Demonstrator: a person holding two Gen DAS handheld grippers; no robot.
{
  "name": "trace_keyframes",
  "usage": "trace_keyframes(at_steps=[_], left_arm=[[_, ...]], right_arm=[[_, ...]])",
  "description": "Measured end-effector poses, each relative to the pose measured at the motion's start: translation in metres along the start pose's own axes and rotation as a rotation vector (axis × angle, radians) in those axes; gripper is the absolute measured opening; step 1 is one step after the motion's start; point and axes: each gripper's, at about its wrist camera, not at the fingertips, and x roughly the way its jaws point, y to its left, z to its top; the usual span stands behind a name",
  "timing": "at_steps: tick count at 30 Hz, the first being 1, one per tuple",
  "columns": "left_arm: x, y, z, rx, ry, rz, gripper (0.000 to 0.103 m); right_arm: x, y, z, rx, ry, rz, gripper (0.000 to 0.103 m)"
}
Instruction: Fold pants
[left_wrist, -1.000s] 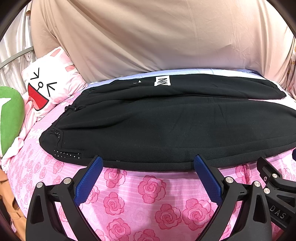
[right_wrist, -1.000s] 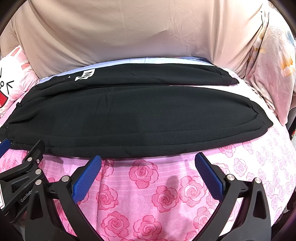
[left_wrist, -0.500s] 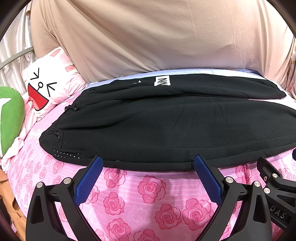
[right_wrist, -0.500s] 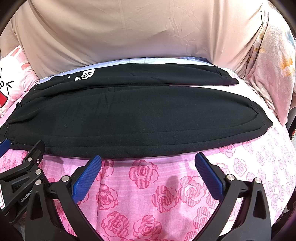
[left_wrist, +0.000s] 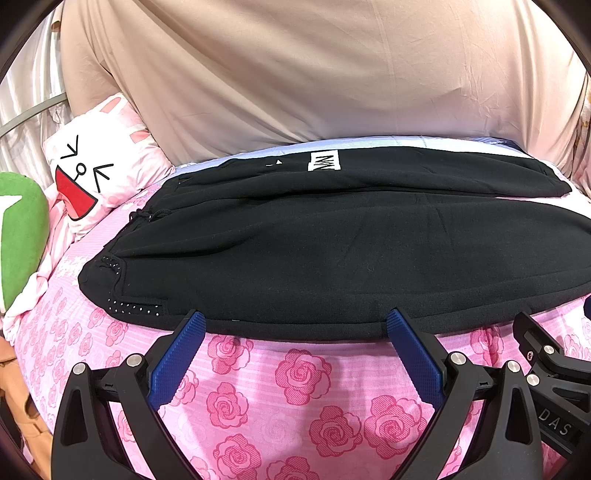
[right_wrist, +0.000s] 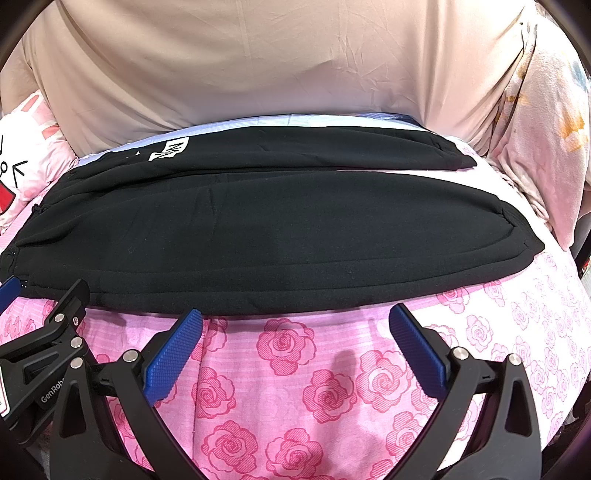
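Black pants lie flat across a pink rose-print bed, waistband at the left, both legs running to the right; a white label shows on the far leg. In the right wrist view the pants end in a cuff at the right. My left gripper is open and empty, its blue pads at the pants' near edge. My right gripper is open and empty, just short of the near edge. Each gripper shows at the side of the other's view.
A white cartoon-face pillow and a green cushion sit at the left. A beige sheet hangs behind the bed. A pale printed blanket is at the right. The pink bedsheet lies below the grippers.
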Motion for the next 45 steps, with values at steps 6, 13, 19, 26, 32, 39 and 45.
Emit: trace_keyframes(at_steps=[6, 13, 19, 26, 32, 39, 45], left_arm=[[0.000, 0.000, 0.000, 0.000, 0.001, 0.000, 0.097], [0.000, 0.000, -0.001, 0.000, 0.003, 0.000, 0.097], [-0.001, 0.010, 0.001, -0.020, 0.034, -0.080, 0.097], [0.011, 0.094, 0.068, -0.168, 0.027, -0.160, 0.097], [0.076, 0.146, 0.132, -0.185, 0.037, 0.045, 0.097], [0.185, 0.182, 0.189, -0.146, 0.134, 0.143, 0.095], [0.262, 0.215, 0.213, -0.251, 0.238, 0.135, 0.095]], right_arm=[[0.000, 0.000, 0.001, 0.000, 0.000, 0.000, 0.098], [0.002, 0.001, -0.001, -0.002, 0.007, 0.001, 0.098], [0.013, -0.015, 0.006, 0.004, 0.102, 0.127, 0.098], [0.049, -0.138, 0.095, 0.088, 0.118, 0.021, 0.098], [0.109, -0.209, 0.176, 0.123, 0.087, -0.209, 0.098], [0.162, -0.220, 0.223, 0.067, 0.071, -0.301, 0.098], [0.200, -0.214, 0.239, 0.042, 0.091, -0.308, 0.098]])
